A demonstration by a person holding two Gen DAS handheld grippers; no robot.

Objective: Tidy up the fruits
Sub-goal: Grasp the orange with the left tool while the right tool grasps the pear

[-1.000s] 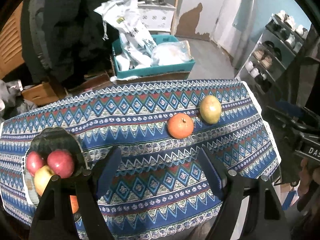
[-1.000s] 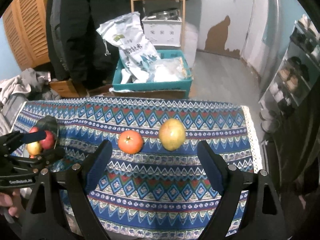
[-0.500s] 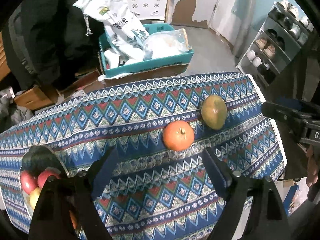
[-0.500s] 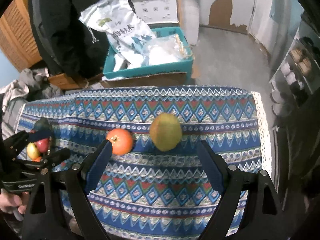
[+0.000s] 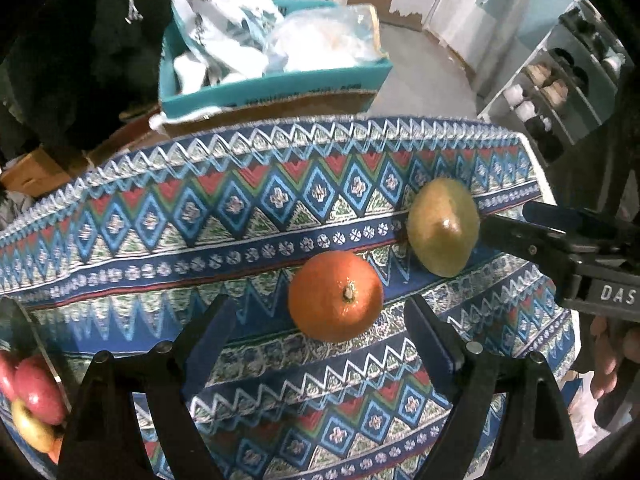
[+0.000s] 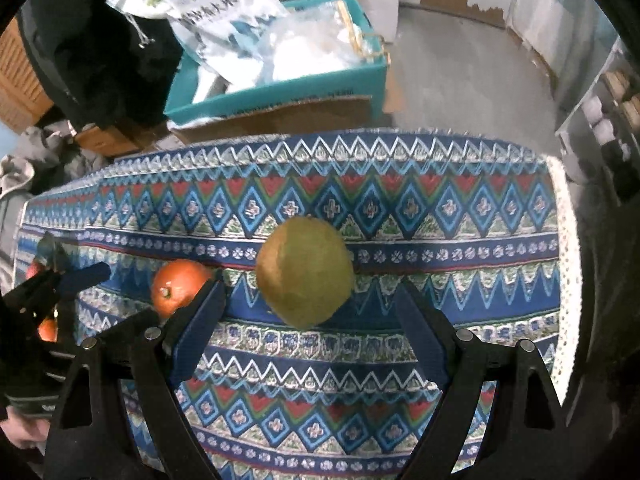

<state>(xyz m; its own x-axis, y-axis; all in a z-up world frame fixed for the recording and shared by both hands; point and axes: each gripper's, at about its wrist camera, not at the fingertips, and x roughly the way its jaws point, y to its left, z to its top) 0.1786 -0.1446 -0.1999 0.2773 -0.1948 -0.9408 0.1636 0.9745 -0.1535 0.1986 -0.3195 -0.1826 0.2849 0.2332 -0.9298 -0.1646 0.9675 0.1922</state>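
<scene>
A table draped in a blue, red and green zigzag-patterned cloth (image 6: 400, 208) fills the foreground of a cluttered room with a grey floor, peeling pale walls and a shelf rack of shoes (image 5: 560, 92) at the right. Behind the table, a teal box (image 6: 280, 96) holds plastic bags and a white sack (image 6: 208, 4) printed with characters too blurred to read. White letters "DAS" mark the right gripper (image 5: 508, 226) body where it enters the left wrist view.

The left gripper (image 5: 316, 344) hovers with jaws wide apart around the orange (image 5: 336, 296), whose stem end faces up toward the camera; neither pad touches it. The right gripper's jaws also stand wide apart, framing the yellow-green pear-like fruit (image 6: 306, 272), which lies on the cloth just right of the orange, its long axis running roughly toward the table's far edge. At the table's left end, a dark bowl (image 5: 20, 320) holds red apples (image 5: 38, 388) and a yellow one (image 5: 30, 426).
</scene>
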